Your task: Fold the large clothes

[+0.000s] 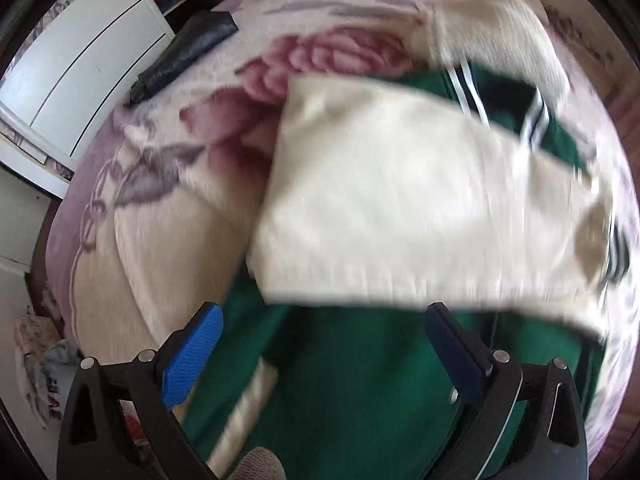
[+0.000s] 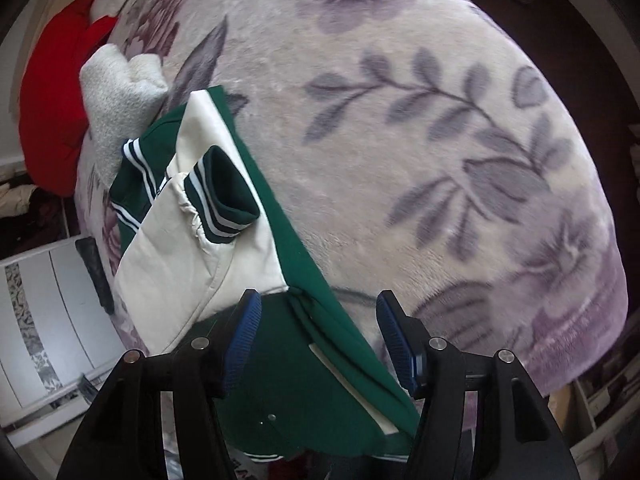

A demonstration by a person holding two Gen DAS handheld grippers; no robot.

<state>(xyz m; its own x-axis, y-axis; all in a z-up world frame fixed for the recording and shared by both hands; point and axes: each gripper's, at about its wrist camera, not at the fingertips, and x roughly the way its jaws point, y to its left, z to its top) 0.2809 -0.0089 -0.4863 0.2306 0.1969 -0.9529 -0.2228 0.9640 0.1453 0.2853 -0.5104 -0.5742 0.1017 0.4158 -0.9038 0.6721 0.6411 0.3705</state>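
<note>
A green varsity jacket (image 1: 352, 392) with cream sleeves (image 1: 400, 208) lies on the flowered bed blanket (image 1: 168, 216). Both sleeves are folded across its body. It also shows in the right wrist view (image 2: 304, 380), with a striped green cuff (image 2: 226, 204) lying on a cream sleeve (image 2: 176, 280). My left gripper (image 1: 324, 320) is open and empty, just above the jacket's lower body. My right gripper (image 2: 318, 312) is open and empty, over the jacket's right edge.
A cream fleece garment (image 2: 116, 108) and a red garment (image 2: 52, 108) lie at the far end of the bed. A black pouch (image 1: 184, 52) lies near the bed edge. A white drawer unit (image 1: 80, 68) stands beside the bed.
</note>
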